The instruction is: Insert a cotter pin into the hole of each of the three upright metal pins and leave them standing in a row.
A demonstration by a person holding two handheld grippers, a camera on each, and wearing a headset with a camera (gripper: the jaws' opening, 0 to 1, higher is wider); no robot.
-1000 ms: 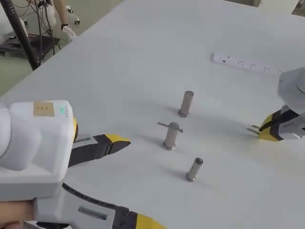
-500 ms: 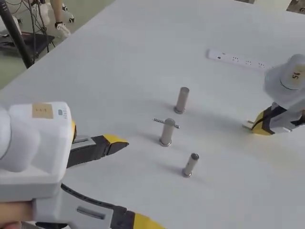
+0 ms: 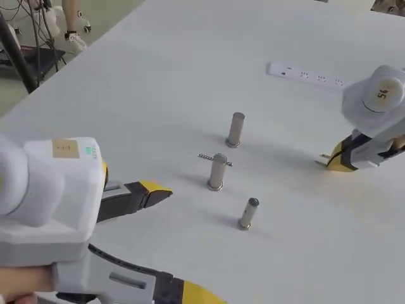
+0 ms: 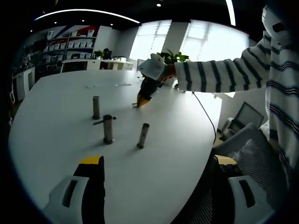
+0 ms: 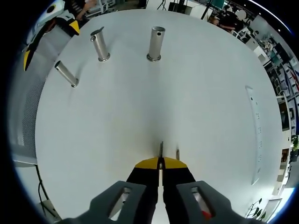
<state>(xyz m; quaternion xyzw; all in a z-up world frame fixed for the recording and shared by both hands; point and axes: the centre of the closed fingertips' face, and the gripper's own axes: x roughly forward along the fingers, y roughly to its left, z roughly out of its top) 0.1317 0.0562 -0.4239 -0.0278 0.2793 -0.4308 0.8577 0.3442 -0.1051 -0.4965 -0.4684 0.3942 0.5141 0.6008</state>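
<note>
Three metal pins stand in a row mid-worktop, the middle one crossed by a cotter pin. The right gripper, more upright than a second ago, has its fingers clamped on what seems a second cotter pin. The left gripper fingers gape apart.

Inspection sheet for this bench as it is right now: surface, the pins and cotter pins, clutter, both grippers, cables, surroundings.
Surface: white table, flat and clean.
Job's things: three metal pins stand in a row. The middle pin has a cotter pin through it. No cotter pin is seen in the far pin or the near pin.
Clutter: power strip beyond the pins.
Grippers: left gripper open, short of the pins. Right gripper shut on a second cotter pin, low over the table.
Cables: thin cable lying on the table behind the right gripper.
Surroundings: shelves, windows, mesh chair.
</note>
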